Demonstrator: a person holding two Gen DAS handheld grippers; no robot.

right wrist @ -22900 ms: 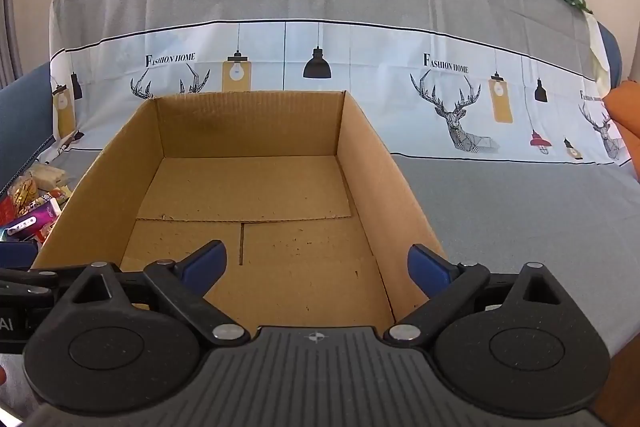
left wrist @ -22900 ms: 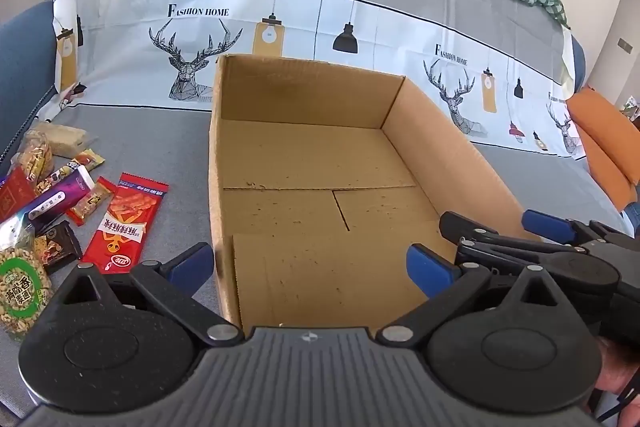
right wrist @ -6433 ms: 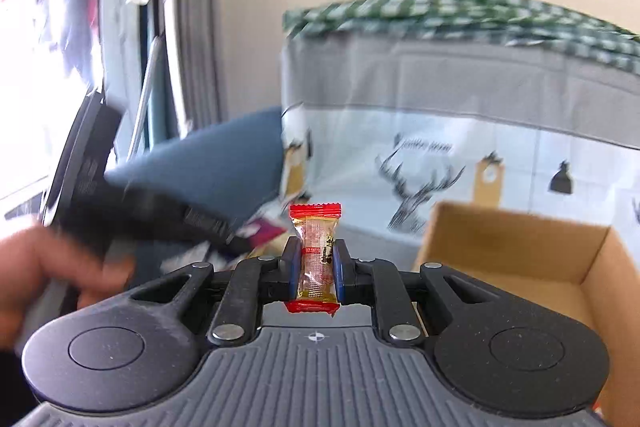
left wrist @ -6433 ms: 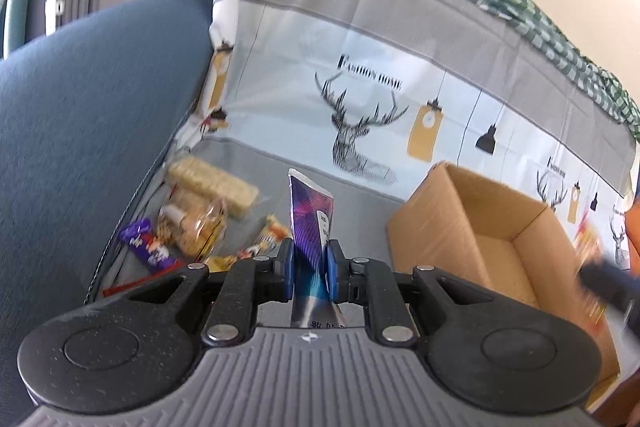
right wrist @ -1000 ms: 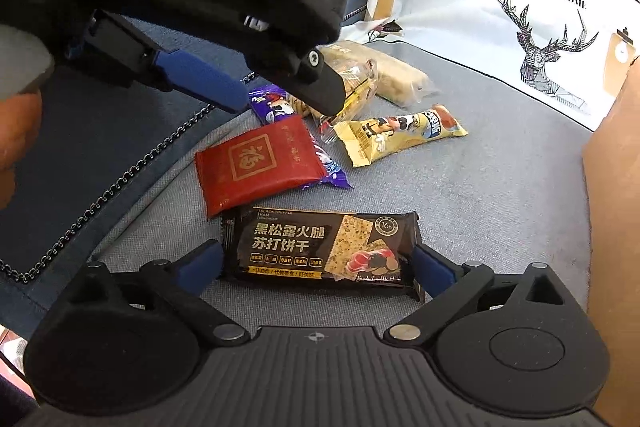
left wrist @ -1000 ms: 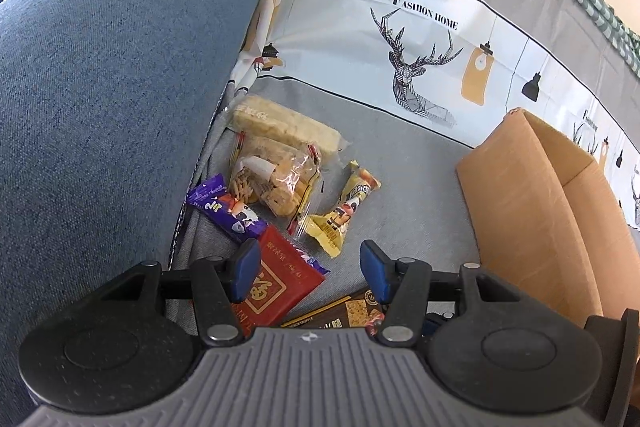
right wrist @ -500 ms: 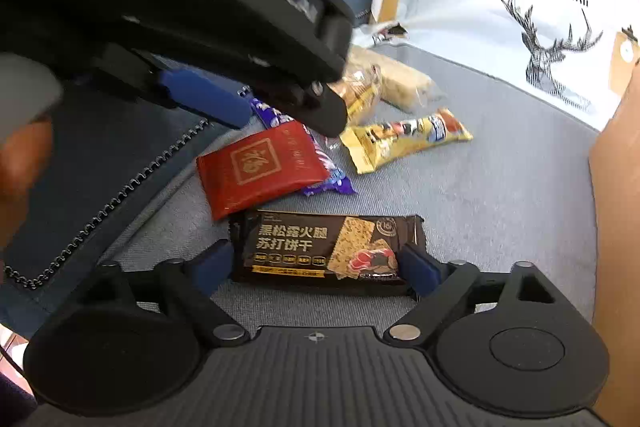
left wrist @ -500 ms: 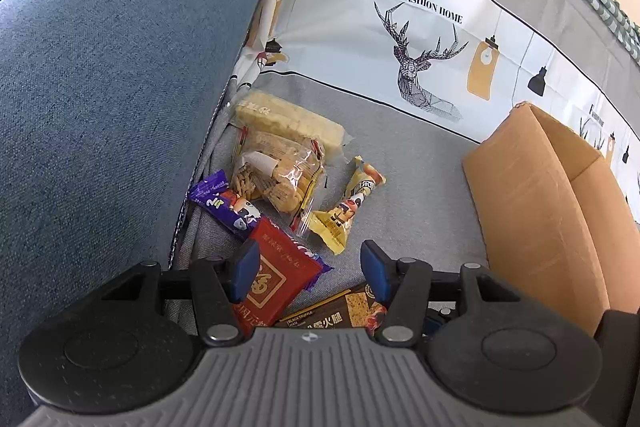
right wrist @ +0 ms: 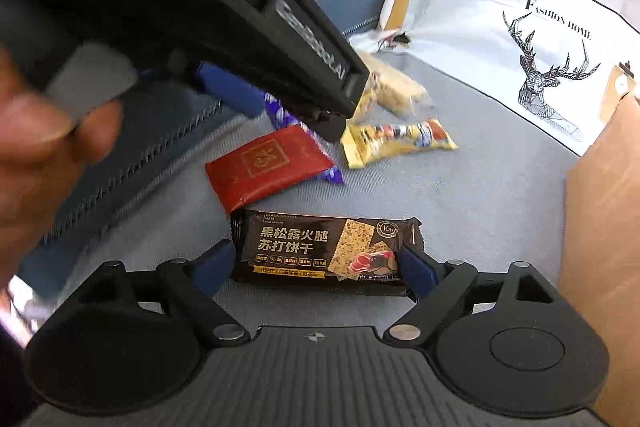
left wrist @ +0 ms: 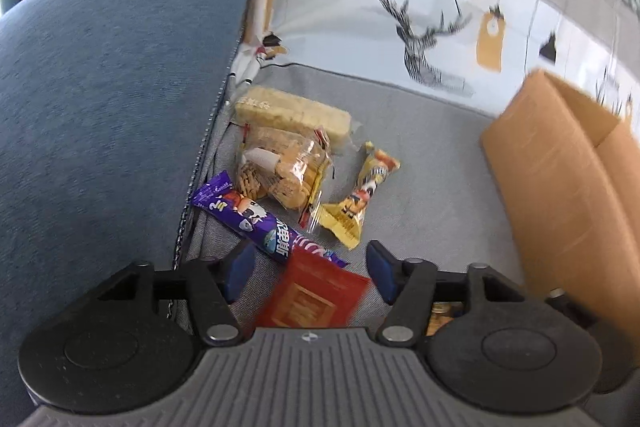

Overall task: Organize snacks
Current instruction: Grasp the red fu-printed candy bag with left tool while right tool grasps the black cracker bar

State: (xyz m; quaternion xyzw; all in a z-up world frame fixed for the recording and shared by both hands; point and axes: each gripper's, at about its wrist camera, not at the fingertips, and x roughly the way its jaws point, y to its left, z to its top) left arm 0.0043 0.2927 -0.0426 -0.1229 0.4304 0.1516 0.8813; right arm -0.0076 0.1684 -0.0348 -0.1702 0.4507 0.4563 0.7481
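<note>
Several snack packets lie on the grey sofa cover. A red packet point(left wrist: 316, 291) lies between the fingers of my left gripper point(left wrist: 308, 273); its jaws are opening and its pads stand clear of the packet. In the right wrist view the left gripper point(right wrist: 280, 111) hovers just over that red packet point(right wrist: 268, 167). My right gripper point(right wrist: 316, 267) is shut lengthwise on a black cracker packet point(right wrist: 324, 251), one pad at each end. The open cardboard box point(left wrist: 560, 179) stands to the right.
Beyond the red packet lie a purple bar point(left wrist: 248, 215), a yellow packet point(left wrist: 360, 203), a clear biscuit bag point(left wrist: 280, 167) and a pale wafer bar point(left wrist: 292, 111). The blue sofa arm point(left wrist: 100, 87) rises on the left. A person's hand point(right wrist: 36, 147) holds the left gripper.
My left gripper's jaws have widened, and the red packet now sits squarely between them. My right gripper's jaws have narrowed onto the ends of the black cracker packet.
</note>
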